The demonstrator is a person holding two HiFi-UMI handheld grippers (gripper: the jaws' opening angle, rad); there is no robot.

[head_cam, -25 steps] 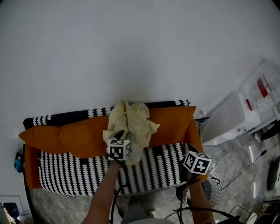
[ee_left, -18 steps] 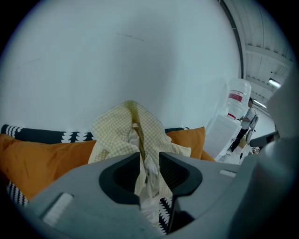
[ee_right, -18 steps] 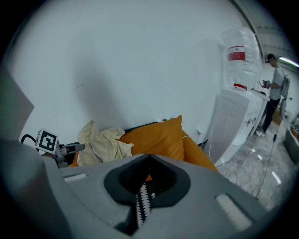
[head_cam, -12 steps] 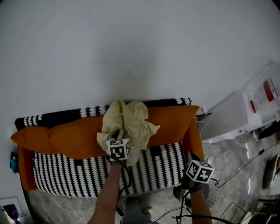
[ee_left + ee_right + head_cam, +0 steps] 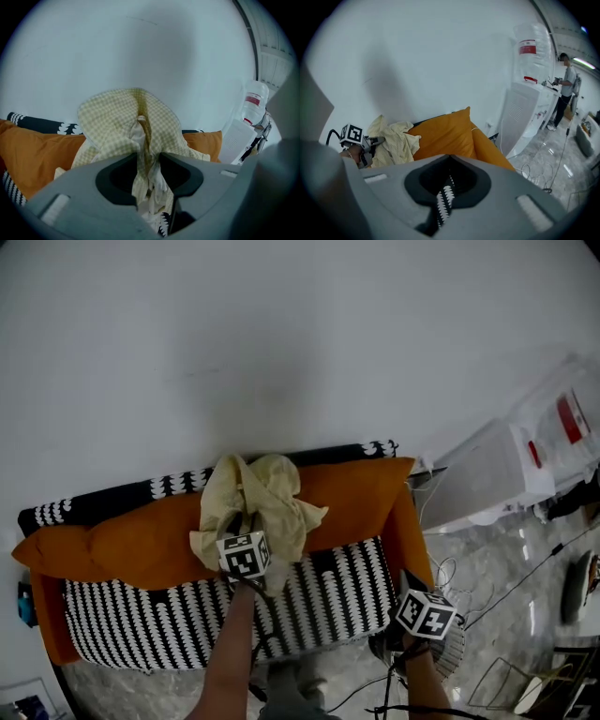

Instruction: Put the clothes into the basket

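A pale yellow checked garment (image 5: 258, 502) hangs bunched in front of the sofa's orange back cushion (image 5: 122, 540). My left gripper (image 5: 246, 524) is shut on it. In the left gripper view the cloth (image 5: 126, 117) is pinched between the jaws of the left gripper (image 5: 149, 159) and spills out above and below them. My right gripper (image 5: 422, 610) hangs off the sofa's right end, over a white slatted basket (image 5: 456, 652) that it partly hides. Its jaws (image 5: 449, 161) stand together with nothing in them; only the sofa's pattern shows through the slit.
The sofa seat (image 5: 141, 624) has a black-and-white patterned cover. A white water dispenser (image 5: 497, 474) stands to the right against the wall, with cables (image 5: 487, 596) on the marble floor. A person (image 5: 567, 89) stands far off at the right.
Both grippers have sunk a little. The left one still carries the yellow garment, now lower against the orange cushion. The right one has dropped toward the floor beside the sofa.
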